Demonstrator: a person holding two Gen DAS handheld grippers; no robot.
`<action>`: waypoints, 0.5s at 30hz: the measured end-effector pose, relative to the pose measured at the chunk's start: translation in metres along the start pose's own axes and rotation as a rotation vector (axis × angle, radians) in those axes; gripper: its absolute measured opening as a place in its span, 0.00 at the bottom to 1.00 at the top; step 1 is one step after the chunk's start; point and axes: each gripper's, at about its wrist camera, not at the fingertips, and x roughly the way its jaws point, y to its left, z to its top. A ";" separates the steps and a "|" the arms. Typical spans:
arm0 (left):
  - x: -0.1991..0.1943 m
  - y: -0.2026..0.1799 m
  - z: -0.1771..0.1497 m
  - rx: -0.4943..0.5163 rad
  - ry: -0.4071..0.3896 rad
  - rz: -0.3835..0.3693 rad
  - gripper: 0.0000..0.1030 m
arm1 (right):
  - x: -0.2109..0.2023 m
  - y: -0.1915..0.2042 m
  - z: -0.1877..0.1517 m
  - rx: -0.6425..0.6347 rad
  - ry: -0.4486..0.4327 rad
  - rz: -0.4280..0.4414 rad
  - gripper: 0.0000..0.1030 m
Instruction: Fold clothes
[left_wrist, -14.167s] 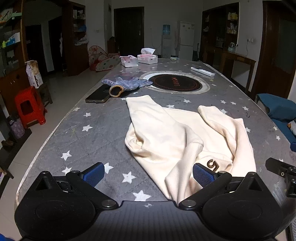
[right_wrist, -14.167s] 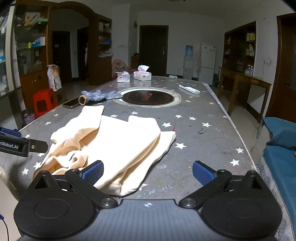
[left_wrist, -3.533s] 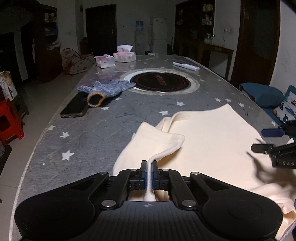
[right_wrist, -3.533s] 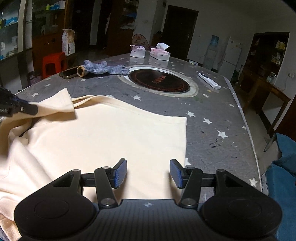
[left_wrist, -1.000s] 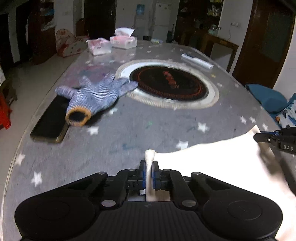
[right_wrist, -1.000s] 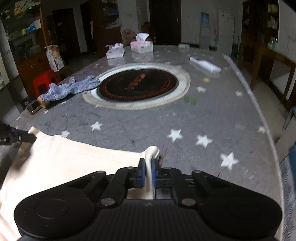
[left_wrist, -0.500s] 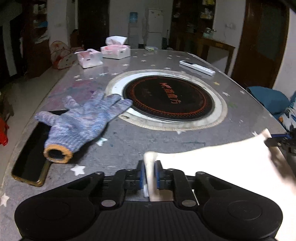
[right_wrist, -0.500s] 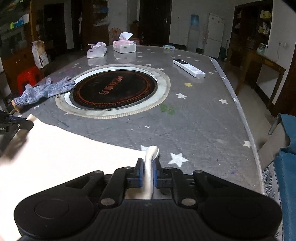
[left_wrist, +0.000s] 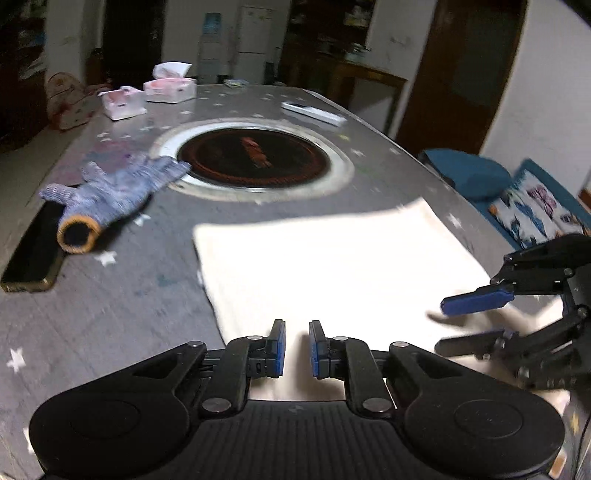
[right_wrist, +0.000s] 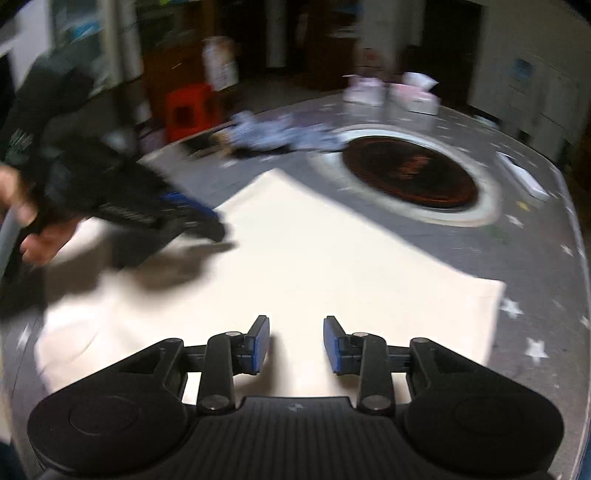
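left tool (left_wrist: 296, 349) opened, right tool (right_wrist: 296, 344) opened, garment (left_wrist: 332, 266) released

No legible text is found in either view. Red marks are seen on the round black cooktop (left_wrist: 254, 155) and pale lettering on the left gripper (right_wrist: 207, 221) body — both perhaps writing, but blurred beyond reading.

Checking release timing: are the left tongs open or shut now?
Open. Left tongs show a clear gap between the pads, nothing pinched; cream garment lies flat beneath.
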 end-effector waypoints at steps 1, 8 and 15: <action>0.000 -0.002 -0.005 0.007 0.003 0.000 0.14 | -0.004 0.006 -0.004 -0.015 0.002 0.003 0.31; -0.004 -0.006 -0.009 0.014 -0.011 0.026 0.14 | -0.032 0.048 -0.032 -0.124 0.014 0.025 0.31; -0.004 -0.011 -0.007 0.021 -0.012 0.037 0.15 | -0.073 0.060 -0.059 -0.167 0.030 0.050 0.31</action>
